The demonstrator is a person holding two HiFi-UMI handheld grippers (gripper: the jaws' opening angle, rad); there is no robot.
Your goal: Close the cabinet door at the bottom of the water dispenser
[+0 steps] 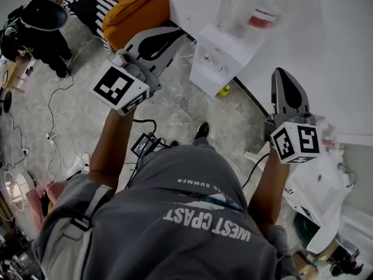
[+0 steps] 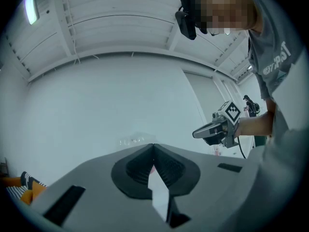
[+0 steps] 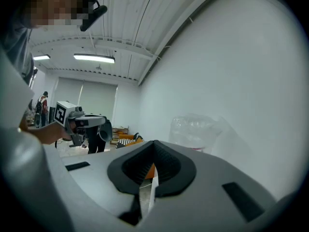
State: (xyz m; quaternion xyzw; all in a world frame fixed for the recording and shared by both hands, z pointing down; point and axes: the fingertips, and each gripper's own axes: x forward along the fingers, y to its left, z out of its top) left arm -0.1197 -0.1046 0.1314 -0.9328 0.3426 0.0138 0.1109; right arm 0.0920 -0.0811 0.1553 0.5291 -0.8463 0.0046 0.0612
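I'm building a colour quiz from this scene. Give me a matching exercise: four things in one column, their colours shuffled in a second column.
Things:
1. bottle
2. dispenser
3. cushion
4. shirt

Colours:
A. grey
B. orange
C. clear
D. white

Pairs: 1-C, 2-D, 3-B, 4-A
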